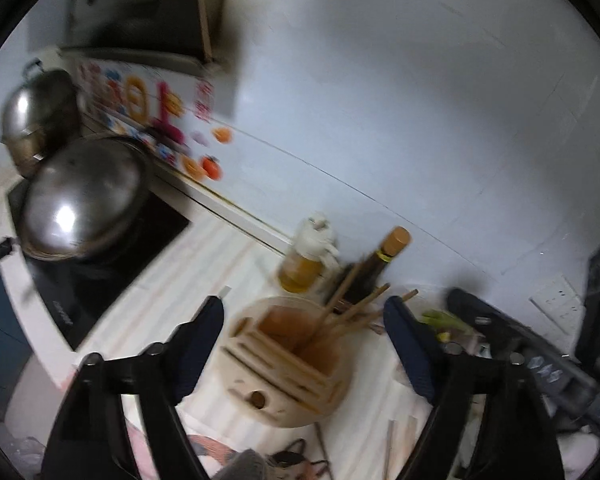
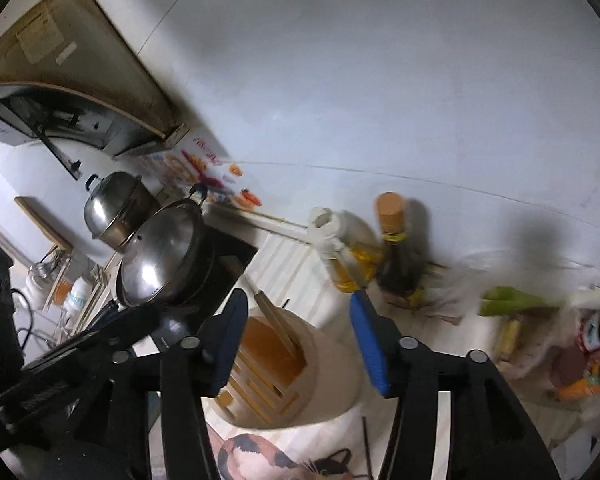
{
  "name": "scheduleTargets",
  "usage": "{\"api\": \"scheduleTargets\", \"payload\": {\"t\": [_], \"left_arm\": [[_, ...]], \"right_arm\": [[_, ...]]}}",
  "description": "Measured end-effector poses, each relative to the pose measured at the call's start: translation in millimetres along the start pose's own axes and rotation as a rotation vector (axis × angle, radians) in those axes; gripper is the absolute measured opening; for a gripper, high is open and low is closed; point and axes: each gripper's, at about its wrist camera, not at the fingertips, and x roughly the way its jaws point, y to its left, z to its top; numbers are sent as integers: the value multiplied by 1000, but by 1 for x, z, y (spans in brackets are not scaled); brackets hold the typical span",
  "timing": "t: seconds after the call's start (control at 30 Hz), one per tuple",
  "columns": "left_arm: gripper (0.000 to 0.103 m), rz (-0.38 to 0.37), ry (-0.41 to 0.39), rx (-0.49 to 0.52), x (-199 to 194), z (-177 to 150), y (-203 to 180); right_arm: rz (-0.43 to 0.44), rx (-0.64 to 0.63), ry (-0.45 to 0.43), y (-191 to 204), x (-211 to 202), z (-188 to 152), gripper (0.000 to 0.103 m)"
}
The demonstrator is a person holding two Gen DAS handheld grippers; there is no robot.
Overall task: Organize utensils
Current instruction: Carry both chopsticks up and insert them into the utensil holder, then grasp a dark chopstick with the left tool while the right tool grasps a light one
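We hold both grippers, left gripper (image 1: 304,312) and right gripper (image 2: 298,308), spread and empty above the wooden holder (image 1: 284,364); chopsticks (image 1: 352,308) lean inside its square compartment, probably for storage.

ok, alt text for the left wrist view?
Open left tool poised above a round wooden utensil holder on a pale kitchen counter, several chopsticks leaning in its square compartment. Behind stand an oil jug and a dark bottle; two steel lidded pots sit at left. The image is motion-blurred.
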Motion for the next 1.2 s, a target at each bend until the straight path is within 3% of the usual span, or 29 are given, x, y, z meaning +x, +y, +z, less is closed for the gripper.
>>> {"api": "scheduleTargets", "payload": {"t": [0.07,0.13,0.23,0.3,0.4,0.53,0.57,0.63,0.7,0.83,0.93,0.97,1.0,1.03,1.1,1.2], "left_arm": [[85,45,-31,16,-12,-12,3],[103,77,-46,17,-17,-24,7],[103,141,-60,34,-20,-54,6],[103,143,-41,45,-17,-71,3],[103,128,16,56,-5,-104,-3],[103,131,132,100,29,-155,-17],[103,131,156,107,36,-165,-20],[103,151,206,130,55,-190,-28],[103,173,243,147,69,-209,-35],[103,174,346,140,109,-243,-44],[100,176,409,151,139,-261,-54],[95,175,439,152,154,-268,-57],[80,173,453,155,161,-270,-59],[73,175,479,156,172,-273,-61],[54,184,525,161,196,-280,-64],[40,201,536,178,214,-285,-65]], "right_arm": [[-31,17,-16,-11,-16,-9,70],[-56,46,-34,-23,-32,-25,84],[-89,82,-58,-42,-47,-51,94],[-134,95,-53,-54,-51,-72,101],[-178,114,-29,-75,-50,-106,101],[-224,166,80,-108,-31,-152,100],[-230,182,113,-117,-25,-163,97],[-253,195,175,-132,-13,-181,68],[-273,209,241,-149,1,-202,52],[-276,223,363,-175,34,-236,42],[-261,253,397,-190,49,-249,35],[-261,261,404,-193,53,-249,33],[-257,273,411,-197,56,-251,26],[-254,284,419,-204,60,-252,19],[-263,282,432,-208,67,-251,15],[-272,265,462,-216,79,-252,13]]}}
